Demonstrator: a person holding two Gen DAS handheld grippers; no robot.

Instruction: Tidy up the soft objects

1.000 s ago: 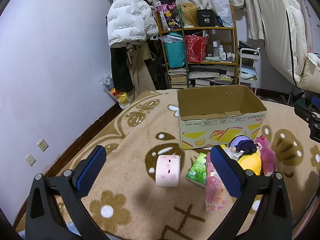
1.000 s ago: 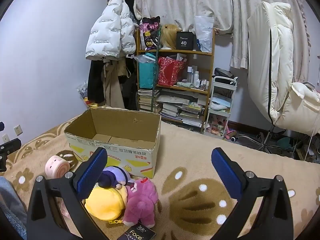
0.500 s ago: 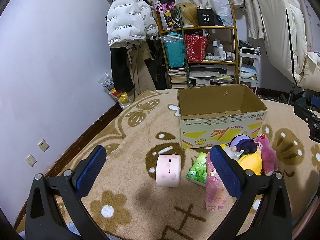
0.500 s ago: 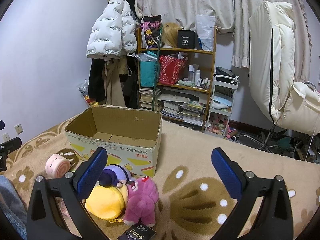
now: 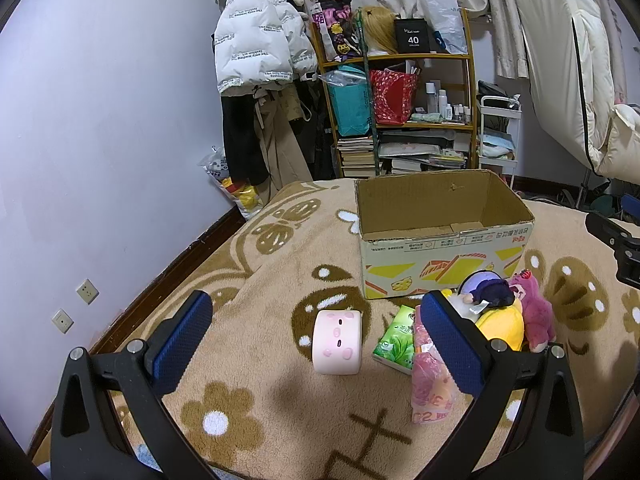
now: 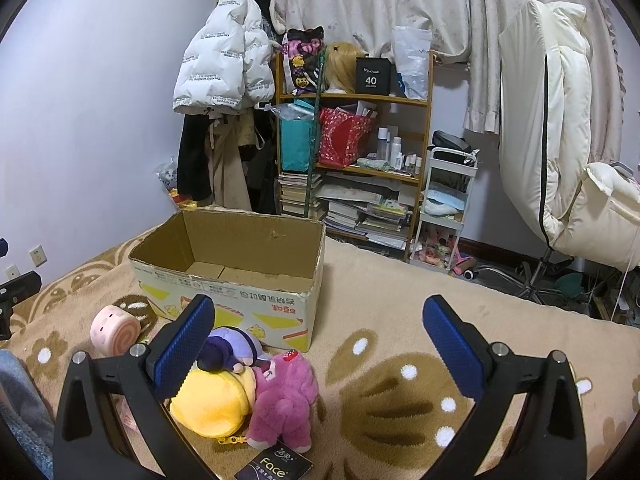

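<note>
Hovering with jaws wide and empty: left gripper [image 5: 316, 336] and right gripper [image 6: 318, 344] alike. Framed just below centre of the left view, between the blue pads: pink roll plush [image 5: 338, 342], lying on the blanket [image 5: 260, 280] near the empty cardboard box [image 5: 444, 236]. Likely light, squashy, non-slip; best pinched across its rounded sides. Lower left of the right view: yellow plush [image 6: 212, 404] and magenta bear [image 6: 286, 400], touching.

Blanket [image 5: 280, 264]: fleecy, matt cloth with a rough pile. Box [image 5: 440, 248]: matt brown corrugated cardboard, outer face printed, top edges ragged; tissue pack [image 5: 394, 340] and pink bag [image 5: 430, 384]: glossy plastic film, the bag crinkled. Purple toy [image 6: 286, 404] and yellow toy [image 6: 212, 402]: soft plush cloth; gripper pads [image 6: 182, 346]: blue, finely textured, on matt black plastic arms with metal screws.
</note>
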